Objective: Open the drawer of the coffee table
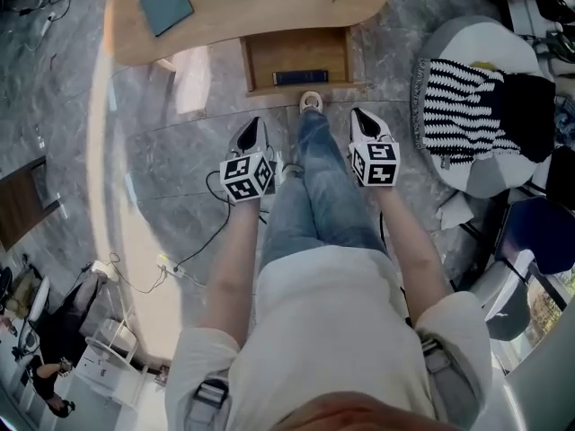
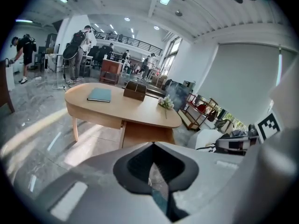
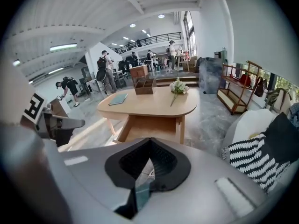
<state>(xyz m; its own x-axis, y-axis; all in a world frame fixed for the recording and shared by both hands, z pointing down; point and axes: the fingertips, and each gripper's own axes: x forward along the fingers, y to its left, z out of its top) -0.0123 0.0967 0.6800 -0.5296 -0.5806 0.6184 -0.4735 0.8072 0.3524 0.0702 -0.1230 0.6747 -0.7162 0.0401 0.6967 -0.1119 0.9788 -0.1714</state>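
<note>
Head view: the drawer [image 1: 296, 57] stands pulled out from under the table [image 1: 225, 16]. It is wooden with a dark flat thing [image 1: 300, 77] inside, ahead of and apart from the left gripper [image 1: 254, 126] and right gripper [image 1: 361, 115]. Left gripper view: jaws clenched, empty, drawer well beyond. Right gripper view: likewise.

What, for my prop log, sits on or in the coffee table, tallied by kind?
Teal book: 1
Wooden box: 1
Flower sprig: 1
Dark flat item in the drawer: 1
Total: 4
</note>
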